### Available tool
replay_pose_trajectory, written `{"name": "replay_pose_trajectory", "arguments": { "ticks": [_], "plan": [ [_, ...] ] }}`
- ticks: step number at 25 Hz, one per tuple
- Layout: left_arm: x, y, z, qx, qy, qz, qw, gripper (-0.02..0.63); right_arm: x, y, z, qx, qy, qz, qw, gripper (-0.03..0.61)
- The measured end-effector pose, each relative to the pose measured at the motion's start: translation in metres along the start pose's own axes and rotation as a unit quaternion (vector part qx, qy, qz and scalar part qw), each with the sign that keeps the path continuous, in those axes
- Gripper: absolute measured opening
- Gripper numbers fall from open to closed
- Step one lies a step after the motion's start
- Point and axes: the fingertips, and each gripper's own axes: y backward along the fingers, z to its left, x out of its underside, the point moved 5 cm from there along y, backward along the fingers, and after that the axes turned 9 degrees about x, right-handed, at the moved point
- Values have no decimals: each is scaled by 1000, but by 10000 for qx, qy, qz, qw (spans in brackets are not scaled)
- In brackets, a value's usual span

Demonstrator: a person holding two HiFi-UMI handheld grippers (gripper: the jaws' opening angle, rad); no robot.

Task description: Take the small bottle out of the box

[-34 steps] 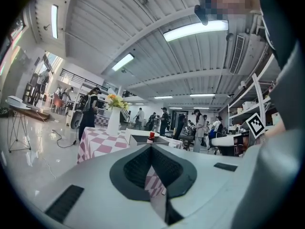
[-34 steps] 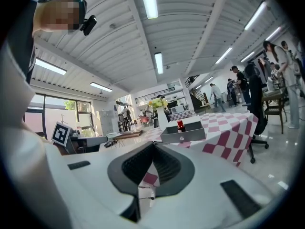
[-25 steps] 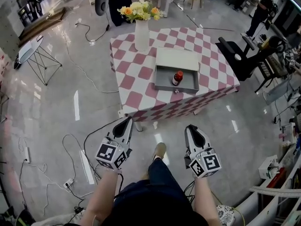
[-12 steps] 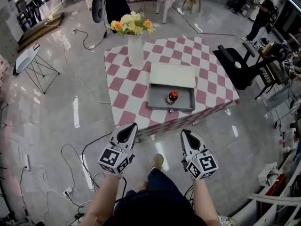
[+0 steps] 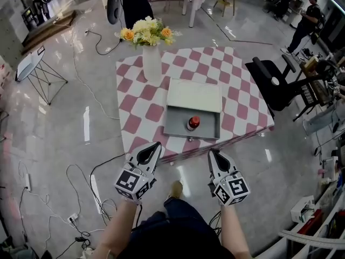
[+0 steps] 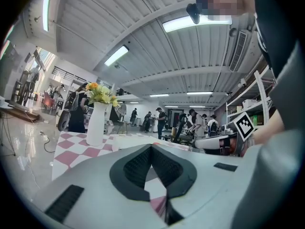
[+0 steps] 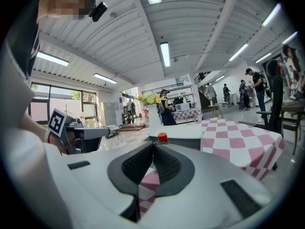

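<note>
a square table [image 5: 245, 109] with a pink-and-white checked cloth stands on a glossy grey floor. a shallow grey box [image 5: 177, 129] sits on it close to the near edge, about midway along that edge, and its pale lid [image 5: 194, 95] lies flat right behind it, toward the table's middle. the small bottle [image 5: 193, 123] stands upright inside the box, near the middle of the tray and a little toward its right side, red cap up. in the right gripper view that cap just shows above the box's near wall. a white vase [image 5: 151, 63] of yellow and orange flowers [image 5: 144, 32] stands toward the table's far left corner, well apart from the box.

the person holds both grippers side by side in front of the table's near edge, pointing at it, neither one touching the box. the left gripper [image 5: 154, 145] has its jaws brought together with nothing between them. the right gripper [image 5: 213, 153] is likewise closed and empty. a black chair [image 5: 275, 82] stands off the table's right edge, and cables [image 5: 81, 174] trail across the floor at the left.
</note>
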Motion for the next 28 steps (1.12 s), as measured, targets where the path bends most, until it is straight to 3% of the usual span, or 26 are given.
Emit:
{"name": "replay_pose_trajectory", "arguments": {
  "ticks": [17, 19, 22, 28],
  "plan": [
    [0, -47, 10, -74, -159, 211, 9996, 2, -5, -59, -16, -521, 580, 343, 9964, 6],
    [2, -49, 12, -49, -161, 333, 9993, 2, -5, -66, -15, -532, 656, 396, 9956, 60],
    [3, -54, 21, -28, -150, 381, 9992, 2, -10, -78, -13, -499, 869, 438, 9940, 63],
    [-5, -78, 34, 233, -290, 468, 9982, 2, -15, -102, -14, -464, 941, 625, 9925, 127]
  ]
}}
